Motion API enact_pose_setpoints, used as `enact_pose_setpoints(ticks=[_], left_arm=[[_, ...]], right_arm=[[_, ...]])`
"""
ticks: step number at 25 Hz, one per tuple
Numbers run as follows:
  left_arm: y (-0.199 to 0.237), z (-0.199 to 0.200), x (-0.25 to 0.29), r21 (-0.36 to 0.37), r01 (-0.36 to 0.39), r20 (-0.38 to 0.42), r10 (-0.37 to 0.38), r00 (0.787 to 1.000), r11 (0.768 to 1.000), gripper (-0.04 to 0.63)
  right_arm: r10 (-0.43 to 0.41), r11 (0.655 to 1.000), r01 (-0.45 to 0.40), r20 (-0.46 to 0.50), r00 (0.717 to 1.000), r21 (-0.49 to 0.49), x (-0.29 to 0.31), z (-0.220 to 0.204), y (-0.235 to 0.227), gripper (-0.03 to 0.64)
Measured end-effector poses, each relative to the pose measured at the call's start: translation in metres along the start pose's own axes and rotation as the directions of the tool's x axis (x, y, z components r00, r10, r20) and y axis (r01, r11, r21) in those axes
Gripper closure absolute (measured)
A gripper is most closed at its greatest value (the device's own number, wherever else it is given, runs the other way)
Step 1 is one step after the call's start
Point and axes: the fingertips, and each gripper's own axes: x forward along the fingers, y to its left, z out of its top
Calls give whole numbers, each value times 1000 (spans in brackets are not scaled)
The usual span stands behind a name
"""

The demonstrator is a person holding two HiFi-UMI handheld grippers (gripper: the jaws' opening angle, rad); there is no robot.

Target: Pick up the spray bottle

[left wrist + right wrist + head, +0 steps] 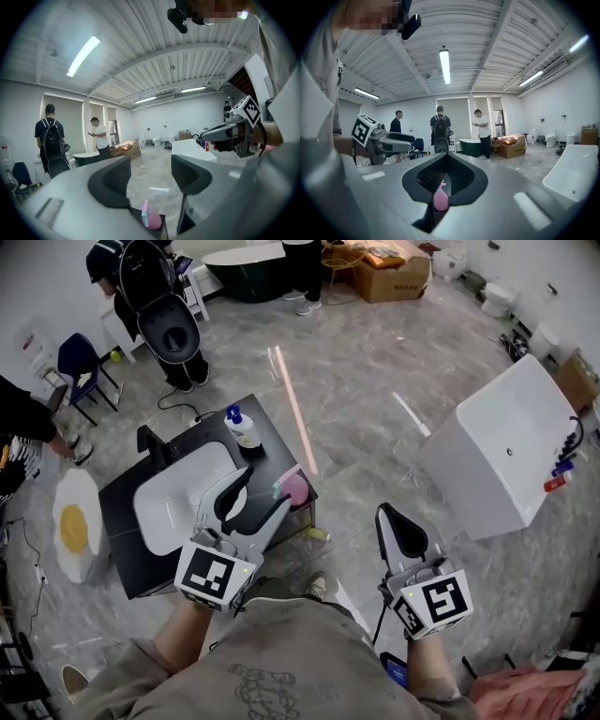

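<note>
A pink spray bottle [294,489] with a teal trigger stands at the right edge of the black table [122,512], beside a white basin [169,498]. My left gripper [265,489] hangs open just left of the bottle and holds nothing. In the left gripper view the bottle [151,219] shows low between the spread jaws of that gripper [151,176]. My right gripper [392,519] is off to the right over the floor, its jaws together and empty. In the right gripper view the pink bottle [440,197] shows through the narrow slit of the gripper [443,180].
A white bottle with a blue pump [243,427] stands at the table's far side, near a black faucet [154,445]. A large white tub [502,460] lies to the right. An egg-shaped mat [74,524], a black toilet [167,315], a blue chair [79,362] and people stand beyond.
</note>
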Motion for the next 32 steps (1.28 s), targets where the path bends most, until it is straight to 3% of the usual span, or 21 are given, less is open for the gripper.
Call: enact_pose_setpoints(ticks=[12, 32], left_arm=[[7, -17, 14, -5, -2, -50, 2, 999, 1000, 334], [17, -98, 61, 33, 183, -165, -175, 971, 983, 334]], right_arm=[[47, 999, -47, -26, 999, 12, 27, -7, -6, 586], [-111, 992, 117, -124, 986, 46, 61, -26, 15, 586]])
